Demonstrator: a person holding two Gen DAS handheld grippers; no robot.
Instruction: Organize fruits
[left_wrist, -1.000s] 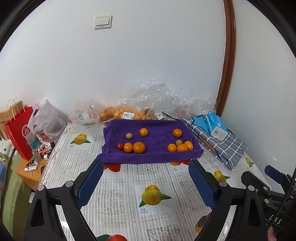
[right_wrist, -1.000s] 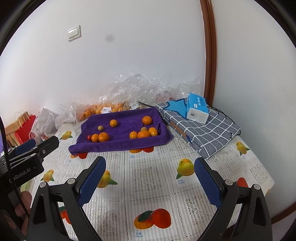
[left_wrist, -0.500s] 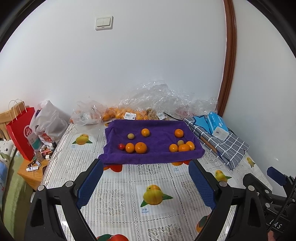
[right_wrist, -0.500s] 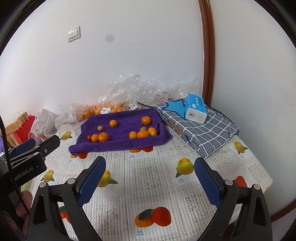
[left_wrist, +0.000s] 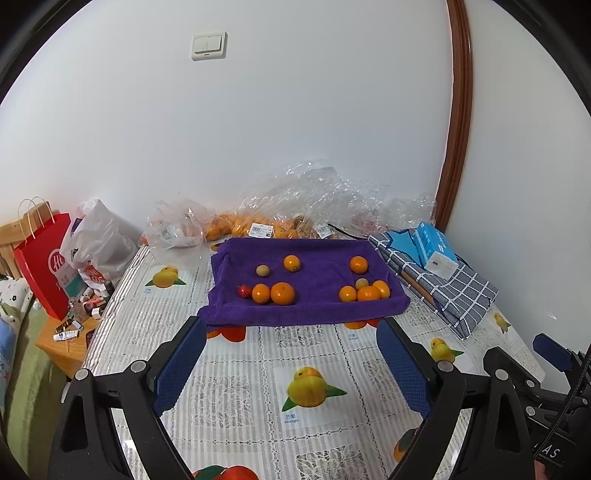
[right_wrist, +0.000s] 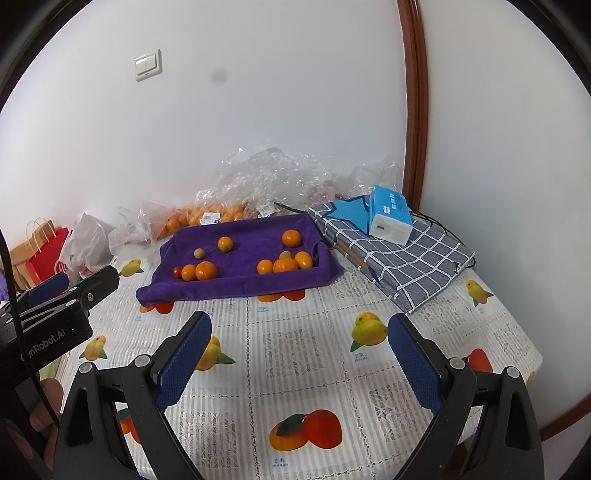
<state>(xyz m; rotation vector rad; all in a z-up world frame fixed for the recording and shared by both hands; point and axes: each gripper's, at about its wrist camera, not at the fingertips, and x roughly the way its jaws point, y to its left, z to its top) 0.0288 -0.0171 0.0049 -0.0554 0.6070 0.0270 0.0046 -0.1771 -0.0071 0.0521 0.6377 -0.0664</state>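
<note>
A purple towel (left_wrist: 314, 306) lies on the fruit-print tablecloth (left_wrist: 236, 391) with several oranges on it. On its left lie a large orange (left_wrist: 283, 293), a smaller orange (left_wrist: 261, 293), a small red fruit (left_wrist: 242, 291) and a tan fruit (left_wrist: 262, 270). On its right is a cluster of oranges (left_wrist: 364, 292). The towel also shows in the right wrist view (right_wrist: 236, 282). My left gripper (left_wrist: 291, 363) is open and empty, well short of the towel. My right gripper (right_wrist: 299, 363) is open and empty over the cloth.
Clear plastic bags with more oranges (left_wrist: 258, 225) lie against the wall. A checked grey cloth (right_wrist: 406, 258) with a blue tissue pack (right_wrist: 391, 216) lies to the right. A red paper bag (left_wrist: 44, 258) and a white bag (left_wrist: 99, 243) stand at the left edge.
Both grippers have drifted slightly; the towel sits a little lower in the left view and a little higher in the right view. No fruit has moved.
</note>
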